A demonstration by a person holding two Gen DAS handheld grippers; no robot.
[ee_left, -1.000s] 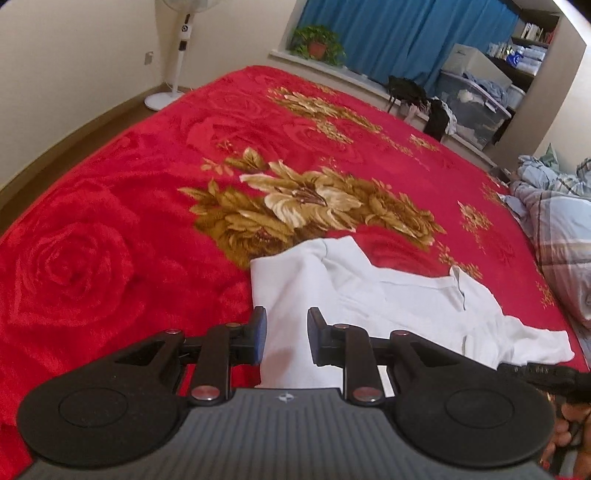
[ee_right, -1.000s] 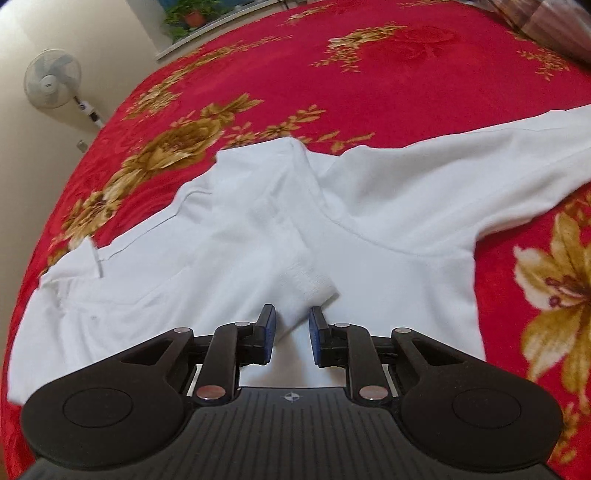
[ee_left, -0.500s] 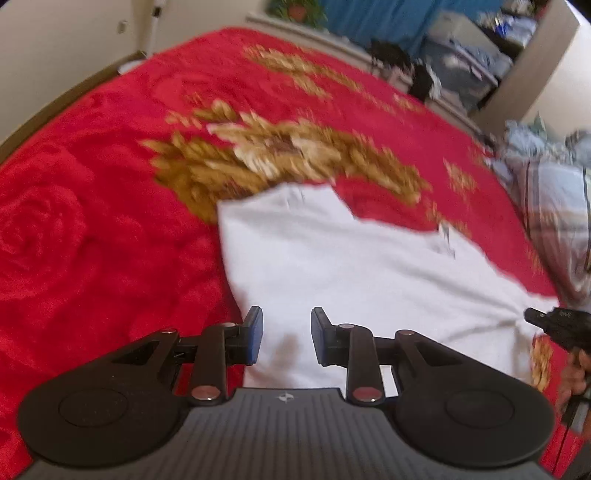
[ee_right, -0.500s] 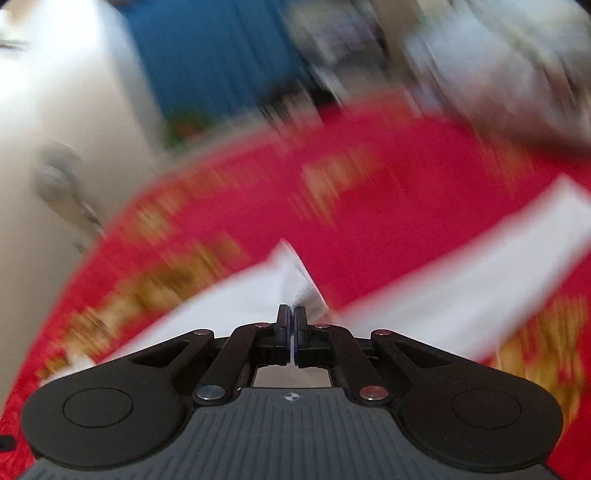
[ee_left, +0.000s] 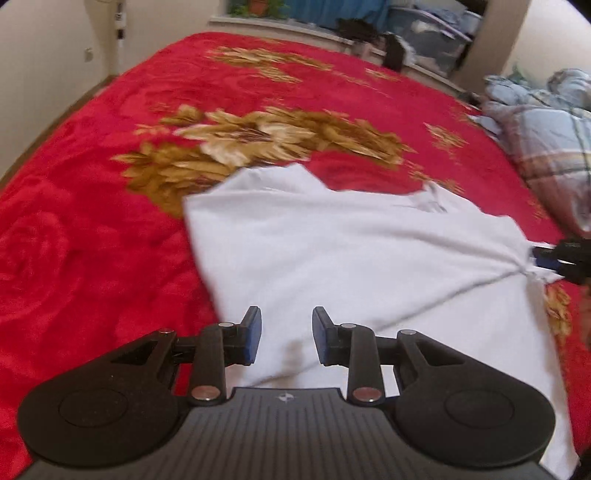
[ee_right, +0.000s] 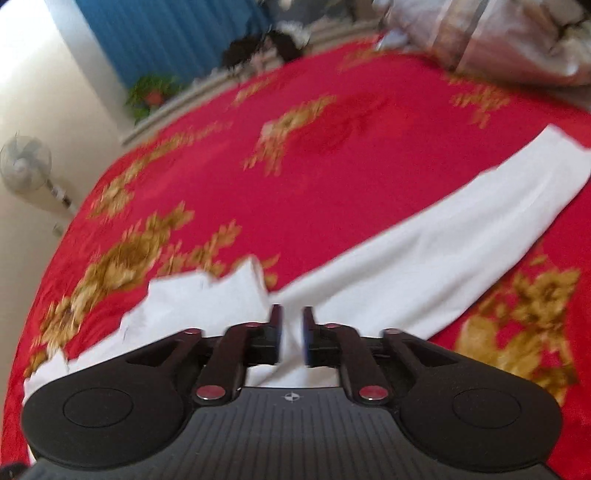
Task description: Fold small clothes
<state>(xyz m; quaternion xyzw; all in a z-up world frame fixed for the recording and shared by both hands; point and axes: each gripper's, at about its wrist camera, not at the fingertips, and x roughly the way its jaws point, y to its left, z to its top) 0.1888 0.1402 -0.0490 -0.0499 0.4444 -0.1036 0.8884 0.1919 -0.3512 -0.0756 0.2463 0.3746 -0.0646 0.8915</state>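
A white long-sleeved garment (ee_left: 332,251) lies spread on the red flowered blanket (ee_left: 92,229). My left gripper (ee_left: 286,334) is open and empty, low over the garment's near edge. My right gripper (ee_right: 291,330) has its jaws slightly apart with white cloth lying between them; in the left wrist view it (ee_left: 554,256) sits at the garment's right edge, where the fabric bunches into creases. In the right wrist view one sleeve (ee_right: 461,229) stretches out flat to the right.
A plaid and blue bedding pile (ee_left: 546,122) lies at the bed's right side. Storage bins and dark bags (ee_left: 417,40) stand beyond the far edge, under a blue curtain (ee_right: 166,33). A standing fan (ee_right: 26,162) is by the left wall.
My right gripper shut on the garment, pulled the body flat toward the right, and its jaws have now parted slightly. My left gripper stayed open and moved forward over the cloth.
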